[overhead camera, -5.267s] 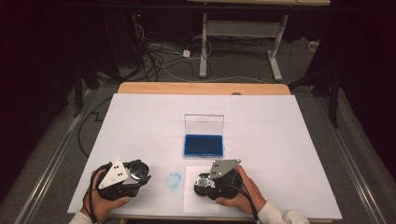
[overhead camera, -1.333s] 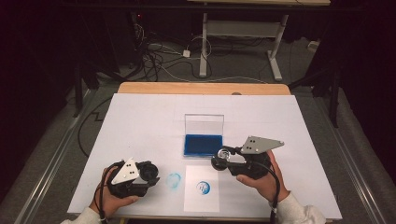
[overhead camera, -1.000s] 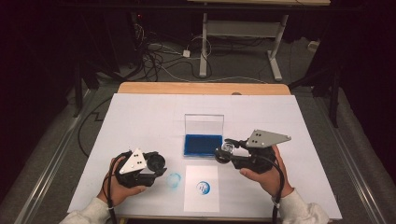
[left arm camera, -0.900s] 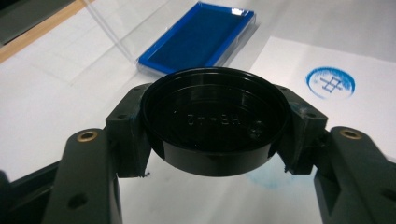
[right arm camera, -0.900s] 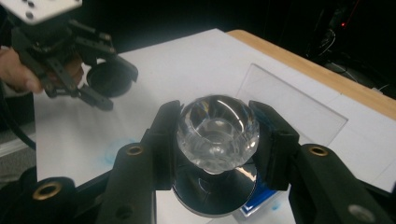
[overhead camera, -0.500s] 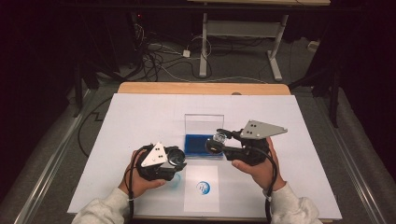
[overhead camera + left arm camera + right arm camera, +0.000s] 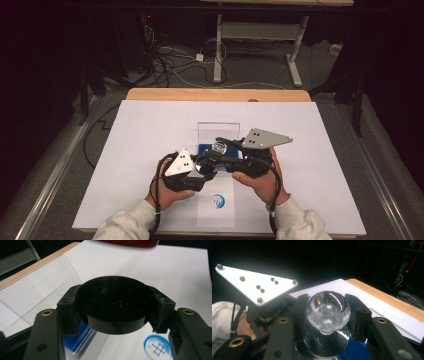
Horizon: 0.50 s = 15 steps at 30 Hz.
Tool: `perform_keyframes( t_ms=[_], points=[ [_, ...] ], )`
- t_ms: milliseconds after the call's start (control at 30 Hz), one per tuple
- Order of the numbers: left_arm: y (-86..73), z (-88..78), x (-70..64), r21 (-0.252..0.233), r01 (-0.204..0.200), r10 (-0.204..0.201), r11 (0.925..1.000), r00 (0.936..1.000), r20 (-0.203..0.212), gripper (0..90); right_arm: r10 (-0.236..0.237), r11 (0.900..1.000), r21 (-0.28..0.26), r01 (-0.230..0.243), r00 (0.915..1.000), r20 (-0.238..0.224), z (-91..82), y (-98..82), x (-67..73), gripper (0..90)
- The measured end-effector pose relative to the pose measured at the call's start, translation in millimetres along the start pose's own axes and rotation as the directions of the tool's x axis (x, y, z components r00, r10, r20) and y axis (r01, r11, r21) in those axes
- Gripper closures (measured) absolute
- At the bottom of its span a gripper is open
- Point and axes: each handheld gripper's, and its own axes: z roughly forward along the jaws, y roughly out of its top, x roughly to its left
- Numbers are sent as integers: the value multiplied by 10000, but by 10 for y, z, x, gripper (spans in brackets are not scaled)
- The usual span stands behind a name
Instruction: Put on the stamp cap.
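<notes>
From the high view, I had both claws just in front of the blue ink pad [image 7: 206, 149], which sat in its open clear case near the middle of the white desk [image 7: 320, 130]. The left claw [image 7: 202, 167] and right claw [image 7: 218, 148] nearly met there; a round blue stamp print [image 7: 217, 201] lay on a sheet nearer me than the pad.

In the left gripper view, my left claw [image 7: 115, 308] was clamped on a black round cap [image 7: 114, 303], hollow side up, jaws tight on its rim. Raised lettering sat inside the cap, but I could not read it. The blue print showed below at the right, the pad's corner below at the left.

In the right gripper view, my right claw [image 7: 327, 311] was closed on the stamp's clear faceted knob [image 7: 328, 311], with the shiny stamp body [image 7: 325, 340] hanging beneath, over the blue pad.

I judged the step was capping the stamp: I should line the cap's rim square with the stamp face, bring them together slowly, and avoid smearing ink on the cap wall.
</notes>
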Motion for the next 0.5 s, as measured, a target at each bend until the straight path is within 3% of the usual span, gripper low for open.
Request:
perform_keyframes(
  t_ms=[200,500],
  points=[
    [41,36,-38,-145,-34,36,9999,9999,130,365,-34,9998,201,38,9998,-180,70,-44,43,566],
    [56,26,-77,-29,-392,392,9992,9991,-188,364,152,9989,438,-135,9991,-398,113,-112,28,566]
  ],
)
